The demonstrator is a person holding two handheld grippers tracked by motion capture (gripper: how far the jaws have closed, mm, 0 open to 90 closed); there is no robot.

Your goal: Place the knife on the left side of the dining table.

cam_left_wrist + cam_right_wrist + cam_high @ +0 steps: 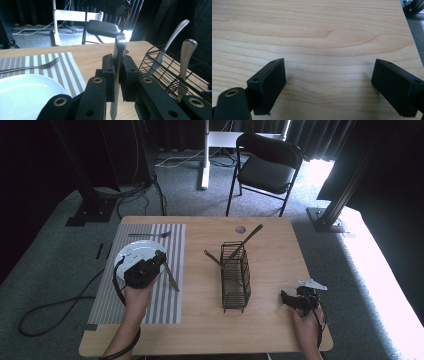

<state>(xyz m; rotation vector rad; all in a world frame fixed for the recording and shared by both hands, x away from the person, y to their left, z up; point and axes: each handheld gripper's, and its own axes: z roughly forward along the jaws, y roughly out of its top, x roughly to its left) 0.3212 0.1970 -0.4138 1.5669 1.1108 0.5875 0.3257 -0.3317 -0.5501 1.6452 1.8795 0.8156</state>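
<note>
My left gripper [160, 260] is shut on a table knife [171, 276] at the right edge of the white plate [131, 251], over the striped placemat [170, 307]. In the left gripper view the knife [119, 52] stands upright, clamped between the pads of the gripper [118, 72], its rounded end up and the plate [25, 95] at lower left. A fork [150, 235] lies beyond the plate. A black wire cutlery basket [235, 282] at mid table holds two utensils [248, 240]. My right gripper [284, 300] rests open near the front right corner, over bare wood [329, 50].
The fork [37, 67] lies on the placemat left of the knife; the basket [165, 72] is close on the right. A small round hole [240, 229] marks the table's far edge. Beyond it stand a black chair [267, 165] and floor cables.
</note>
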